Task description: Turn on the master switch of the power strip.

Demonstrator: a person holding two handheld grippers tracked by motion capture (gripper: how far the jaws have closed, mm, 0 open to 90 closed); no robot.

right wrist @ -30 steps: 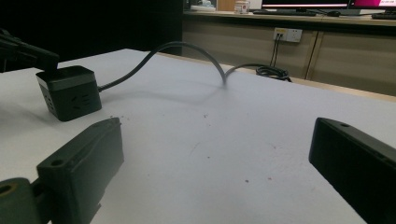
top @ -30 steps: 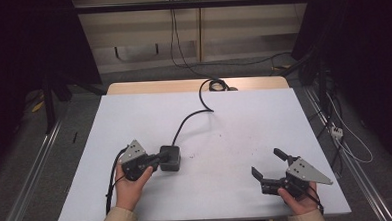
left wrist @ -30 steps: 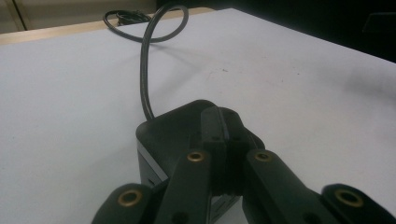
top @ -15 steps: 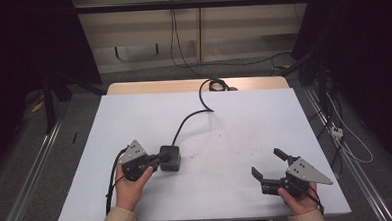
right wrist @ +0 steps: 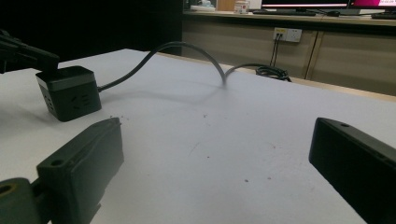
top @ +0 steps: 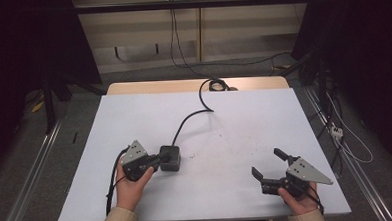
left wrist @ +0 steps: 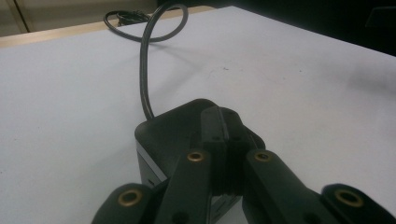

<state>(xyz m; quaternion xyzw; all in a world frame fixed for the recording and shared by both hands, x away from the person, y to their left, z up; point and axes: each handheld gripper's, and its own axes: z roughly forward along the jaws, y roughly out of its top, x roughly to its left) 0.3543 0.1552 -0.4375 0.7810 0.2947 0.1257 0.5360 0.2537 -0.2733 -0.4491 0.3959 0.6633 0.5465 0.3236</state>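
The left tongs (top: 156,162) are shut tight, with the two black tips pressed flat against each other. Nothing is between them. In the left gripper view the shut tips (left wrist: 223,140) rest on top of a black box (left wrist: 175,128), near its close edge. The box is a small cube with rounded corners, and it sits on the white table (top: 244,118) right in front of the left tongs. In the high view the box (top: 169,157) touches the tips of the left tongs.

A black cord (top: 189,118) comes out of the far side of the box. It runs away from the left tongs, bends in a loop, and ends in a little coil at the far edge of the table.

The right tongs (top: 270,166) are wide open. Nothing is between them, and they hold nothing. In the right gripper view the two black tips stand far apart, with bare white table between them. The right tongs (right wrist: 215,158) are well apart from the box. From them, the box (right wrist: 68,92) sits off to the left and farther away, with small slots in its side.
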